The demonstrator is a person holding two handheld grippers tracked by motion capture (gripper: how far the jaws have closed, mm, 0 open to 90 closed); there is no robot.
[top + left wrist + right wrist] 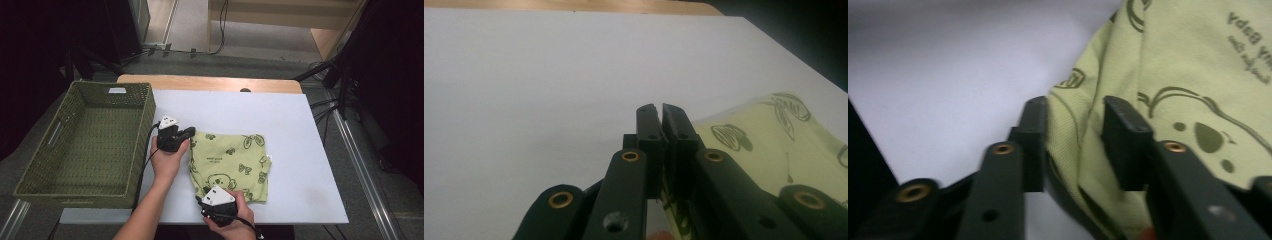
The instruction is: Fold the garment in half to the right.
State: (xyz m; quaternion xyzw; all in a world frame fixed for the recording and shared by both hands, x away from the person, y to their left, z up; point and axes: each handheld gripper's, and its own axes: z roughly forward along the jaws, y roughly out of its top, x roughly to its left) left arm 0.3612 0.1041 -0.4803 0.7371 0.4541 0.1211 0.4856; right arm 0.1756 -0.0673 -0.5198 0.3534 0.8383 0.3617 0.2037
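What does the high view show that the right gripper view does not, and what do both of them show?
High view alone: the woven green basket at the table's left, the left gripper at the garment's far left corner, and both hands. Right gripper view alone: the right gripper with its jaws on either side of a raised fold at the cloth's edge, seen close. Both: the yellow-green printed garment lying on the white table.

Folded shirt (231, 165) between my left claw (189, 133) and right claw (216, 194); wicker basket (131, 165) left of left claw.
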